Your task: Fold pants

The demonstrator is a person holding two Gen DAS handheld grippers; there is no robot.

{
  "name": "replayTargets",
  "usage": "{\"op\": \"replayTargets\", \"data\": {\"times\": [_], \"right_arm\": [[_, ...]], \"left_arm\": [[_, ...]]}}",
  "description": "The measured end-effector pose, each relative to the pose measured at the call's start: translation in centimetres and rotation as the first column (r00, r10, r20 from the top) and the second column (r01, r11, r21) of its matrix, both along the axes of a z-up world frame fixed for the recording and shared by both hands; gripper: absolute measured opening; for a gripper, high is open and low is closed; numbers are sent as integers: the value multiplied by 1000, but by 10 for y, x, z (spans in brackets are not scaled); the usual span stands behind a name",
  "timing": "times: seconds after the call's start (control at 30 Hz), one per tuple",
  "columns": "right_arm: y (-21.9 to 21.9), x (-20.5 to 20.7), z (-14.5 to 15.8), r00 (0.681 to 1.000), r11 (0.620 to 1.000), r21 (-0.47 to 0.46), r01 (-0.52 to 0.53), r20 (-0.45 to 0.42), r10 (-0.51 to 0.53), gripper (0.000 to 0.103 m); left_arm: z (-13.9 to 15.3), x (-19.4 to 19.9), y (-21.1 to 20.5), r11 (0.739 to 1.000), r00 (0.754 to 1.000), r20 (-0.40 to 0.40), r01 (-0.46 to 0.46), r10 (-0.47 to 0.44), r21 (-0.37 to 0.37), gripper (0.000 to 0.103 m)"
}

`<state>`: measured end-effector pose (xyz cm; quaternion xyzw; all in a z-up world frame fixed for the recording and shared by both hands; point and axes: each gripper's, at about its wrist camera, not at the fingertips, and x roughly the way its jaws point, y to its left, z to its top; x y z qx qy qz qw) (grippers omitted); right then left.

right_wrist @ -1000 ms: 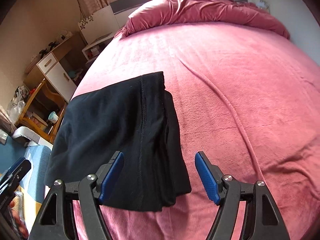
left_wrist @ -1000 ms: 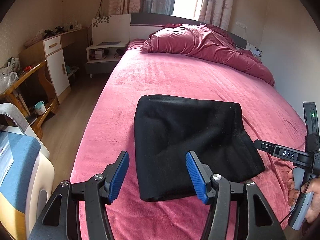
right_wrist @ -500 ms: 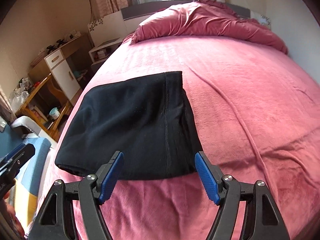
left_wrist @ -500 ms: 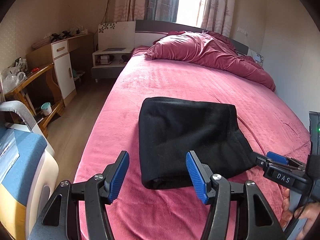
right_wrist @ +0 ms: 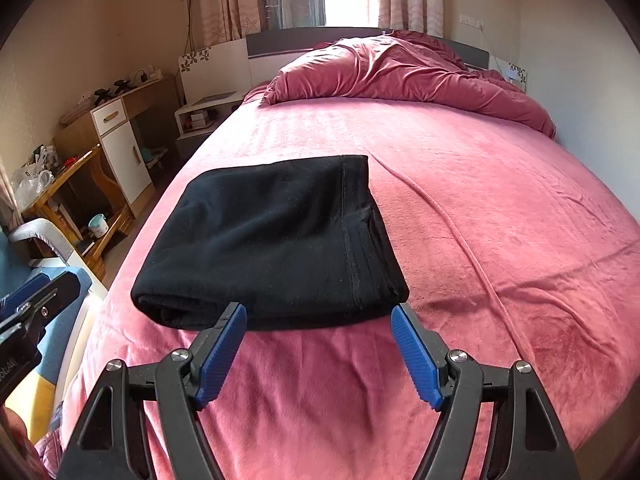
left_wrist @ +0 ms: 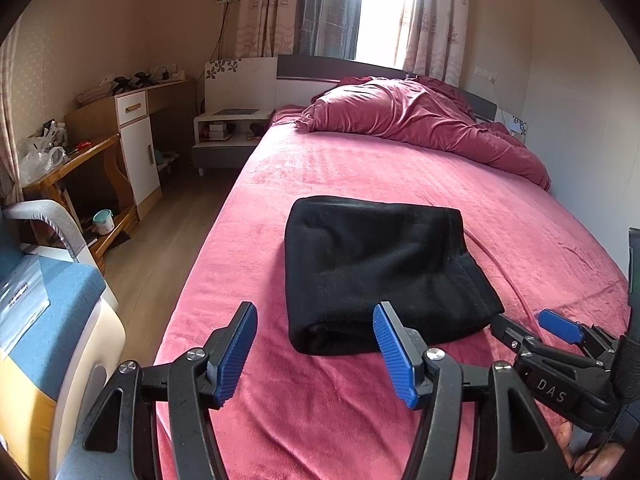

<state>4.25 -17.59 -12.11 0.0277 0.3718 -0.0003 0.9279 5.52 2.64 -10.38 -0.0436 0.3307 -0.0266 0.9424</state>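
Note:
The black pants (left_wrist: 380, 272) lie folded into a compact rectangle on the pink bed (left_wrist: 360, 168), near its left side; they also show in the right wrist view (right_wrist: 272, 240). My left gripper (left_wrist: 316, 350) is open and empty, held back from the pants' near edge. My right gripper (right_wrist: 318, 350) is open and empty, just short of the pants' near right corner. The right gripper also shows at the lower right of the left wrist view (left_wrist: 532, 328).
A crumpled pink duvet (left_wrist: 420, 124) lies at the head of the bed. A wooden desk (left_wrist: 76, 168), a white cabinet (left_wrist: 138, 148) and a nightstand (left_wrist: 228, 132) stand left of the bed. A blue and white chair (left_wrist: 48, 320) is at the near left.
Both grippers have pulled back and risen away from the folded pants, which now lie farther from the fingers. The pants have not moved.

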Motion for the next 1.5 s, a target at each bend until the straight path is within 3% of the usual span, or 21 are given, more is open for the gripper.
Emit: {"op": "replayTargets", "data": {"times": [0.2,0.67,1.03,1.33,1.5], "right_arm": [[0,-4,3,1000,1000,0,0,9,0,76],[2,-8,4,1000,1000,-13,6,22,-6,76],[1,-10,8,999,1000,-18,12,37,-12,76],[-1,-13,35,993,999,-13,36,111,-34,76],[2,-17,40,991,999,-14,39,131,-37,77]], "left_arm": [[5,-5,-5,999,1000,18,-17,16,35,64],[-5,-5,-5,999,999,-23,-42,42,26,64],[-2,-8,-6,997,998,7,-57,56,47,64],[29,-7,-1,996,993,86,-88,85,29,64],[31,-11,-6,997,993,93,-73,70,35,64]]}}
